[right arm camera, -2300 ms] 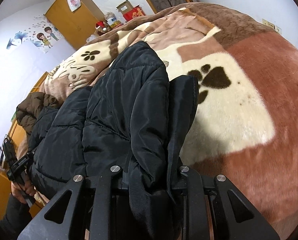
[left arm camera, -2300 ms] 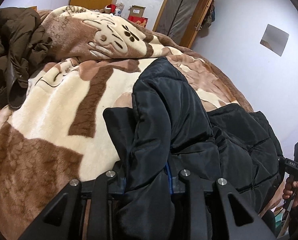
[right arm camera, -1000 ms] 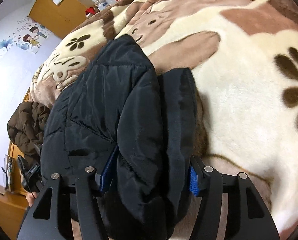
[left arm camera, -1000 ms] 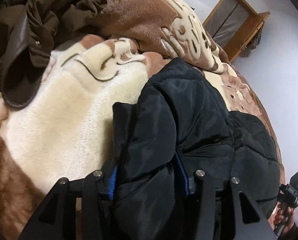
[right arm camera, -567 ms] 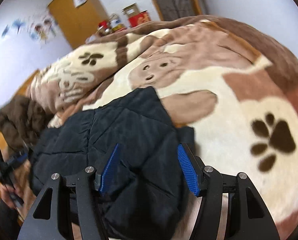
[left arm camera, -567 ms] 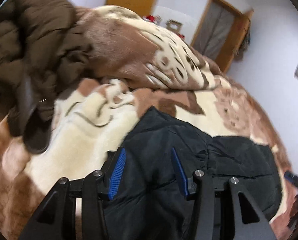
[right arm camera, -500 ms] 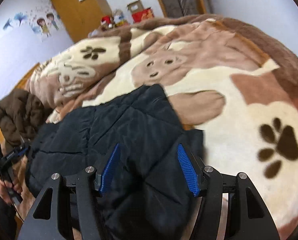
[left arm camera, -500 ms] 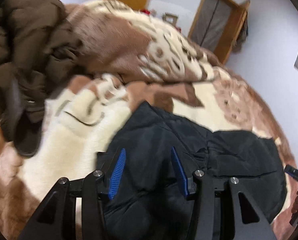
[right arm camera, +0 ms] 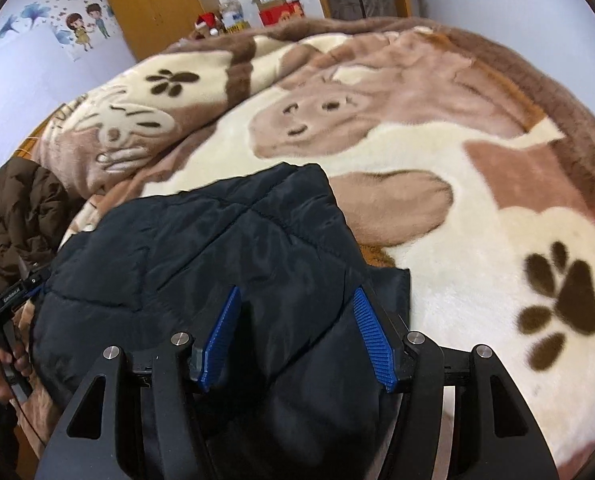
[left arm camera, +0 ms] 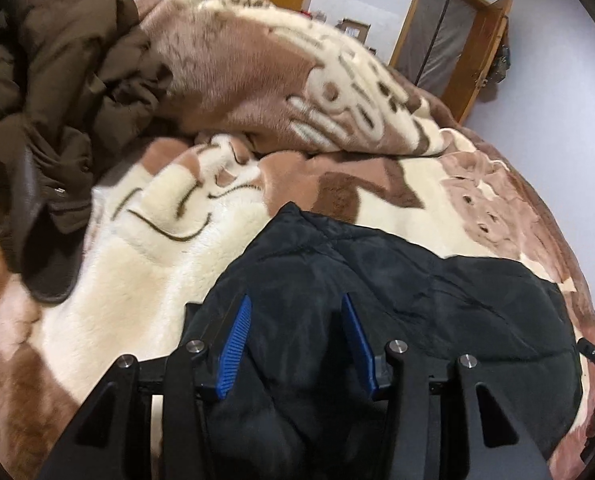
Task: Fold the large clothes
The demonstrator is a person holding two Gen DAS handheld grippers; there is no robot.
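A black quilted puffer jacket (left arm camera: 397, 292) lies folded on the bed's plush brown and cream blanket (left arm camera: 149, 248). My left gripper (left arm camera: 293, 312) is open just above the jacket's left end, blue pads apart and nothing between them. The jacket also shows in the right wrist view (right arm camera: 201, 256). My right gripper (right arm camera: 295, 304) is open just above its right end, with the cloth lying loose below the pads. The other hand-held gripper (right arm camera: 5, 304) shows at the far left of that view.
A brown puffer coat (left arm camera: 45, 92) lies heaped at the bed's left side, also seen in the right wrist view (right arm camera: 21, 208). The blanket (right arm camera: 437, 160) is bunched into a ridge behind the jacket. A wooden wardrobe (right arm camera: 153, 4), boxes (right arm camera: 277, 4) and a door (left arm camera: 453, 44) stand behind the bed.
Both grippers let go of the black jacket and opened. The jacket dropped and now lies flat on the blanket, and both grippers have lifted back from it.
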